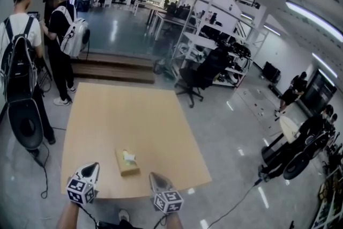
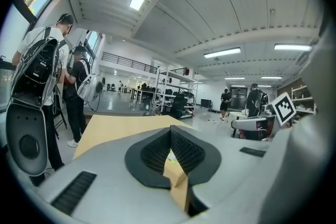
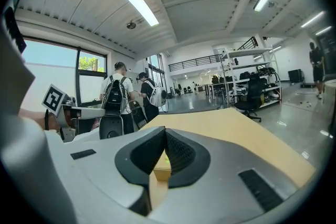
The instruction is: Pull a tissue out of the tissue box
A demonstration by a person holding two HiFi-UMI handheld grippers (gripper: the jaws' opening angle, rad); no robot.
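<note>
Presently, the tan cardboard tissue box (image 1: 127, 163) lay on the pale wooden bench (image 1: 123, 115), between the left gripper (image 1: 94, 167) and right gripper (image 1: 153, 176); both sets of fingers stood closed, apparently empty.

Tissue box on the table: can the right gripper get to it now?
Probably yes: the tissue box lies just ahead of the right gripper, nothing on the table between them; its jaws are shut, though.

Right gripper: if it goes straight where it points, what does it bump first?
Probably the tissue box on the table: it shows dead ahead of the right gripper, though the distance is hard to judge.
</note>
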